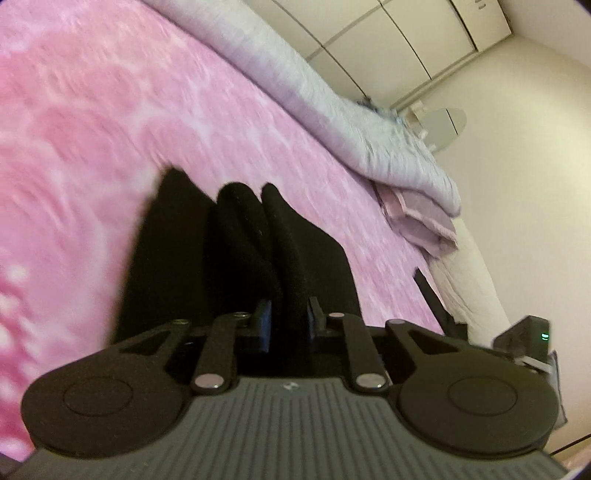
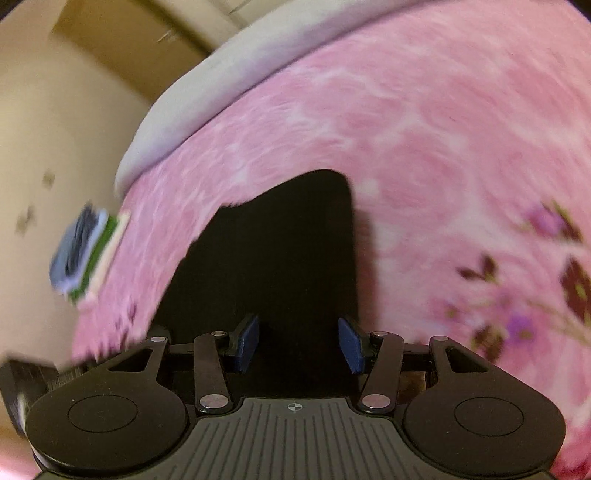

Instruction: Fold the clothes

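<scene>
Left claw (image 1: 289,314): clenched on a bunched fold of the one black garment (image 1: 236,236), which runs straight ahead from its blue pads over the pink bed (image 1: 110,129). Right claw (image 2: 298,341): released, pads spread either side of the same garment (image 2: 280,251), long axis pointing away from it; both claws sit at the cloth, the left alone gripping. Count: one garment, two claws, one folded stack (image 2: 86,254) at the bed's left edge

My left wrist view sits just behind the left gripper (image 1: 290,319), close over the bed (image 1: 110,122), tilted, facing along it toward the grey duvet (image 1: 332,110) and wardrobe (image 1: 406,33). My right wrist view sits behind the right gripper (image 2: 298,343), equally close, rolled the other way. Both share the pink bedspread, duvet and black garment (image 1: 236,236).
</scene>
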Tool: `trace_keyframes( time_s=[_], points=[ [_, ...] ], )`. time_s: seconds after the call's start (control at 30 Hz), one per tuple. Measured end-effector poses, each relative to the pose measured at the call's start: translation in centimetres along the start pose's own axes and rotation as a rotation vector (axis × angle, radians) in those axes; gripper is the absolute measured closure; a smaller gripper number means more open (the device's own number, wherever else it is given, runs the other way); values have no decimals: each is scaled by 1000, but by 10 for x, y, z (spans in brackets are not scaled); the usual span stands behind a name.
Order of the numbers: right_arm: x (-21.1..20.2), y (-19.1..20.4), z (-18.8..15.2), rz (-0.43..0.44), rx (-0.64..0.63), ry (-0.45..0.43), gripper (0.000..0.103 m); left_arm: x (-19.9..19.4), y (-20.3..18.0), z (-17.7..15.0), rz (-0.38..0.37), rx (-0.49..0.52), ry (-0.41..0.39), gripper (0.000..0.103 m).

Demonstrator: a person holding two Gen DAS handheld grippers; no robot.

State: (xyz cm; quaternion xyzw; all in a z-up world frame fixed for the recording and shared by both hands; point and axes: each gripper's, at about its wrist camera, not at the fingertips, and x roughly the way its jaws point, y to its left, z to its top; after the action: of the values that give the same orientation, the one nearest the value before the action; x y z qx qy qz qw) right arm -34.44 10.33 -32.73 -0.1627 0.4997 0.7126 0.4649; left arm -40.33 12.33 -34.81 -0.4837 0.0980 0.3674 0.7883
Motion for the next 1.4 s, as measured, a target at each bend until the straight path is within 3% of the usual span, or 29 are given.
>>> trace_keyframes(
  time_s=[0.2, 0.4, 0.53, 0.8, 1.1, 1.4],
  points=[
    [29, 54, -14, -64, -206, 49, 52, -8, 34, -1, 33, -69, 2, 89],
    [38, 70, -25, -125, -299, 57, 52, -10, 41, -6, 25, -69, -15, 89],
    [40, 73, -24, -131, -315, 70, 52, -20, 32, -8, 42, -2, -46, 89],
    [43, 77, -26, -114, -317, 68, 52, -17, 53, -12, 42, -68, -35, 89],
    [38, 64, -20, -43, -241, 61, 52, -19, 46, -9, 42, -23, -50, 89],
    [40, 65, -26, -20, -272, 55, 52, -20, 50, -21, 86, -3, -50, 89]
  ],
)
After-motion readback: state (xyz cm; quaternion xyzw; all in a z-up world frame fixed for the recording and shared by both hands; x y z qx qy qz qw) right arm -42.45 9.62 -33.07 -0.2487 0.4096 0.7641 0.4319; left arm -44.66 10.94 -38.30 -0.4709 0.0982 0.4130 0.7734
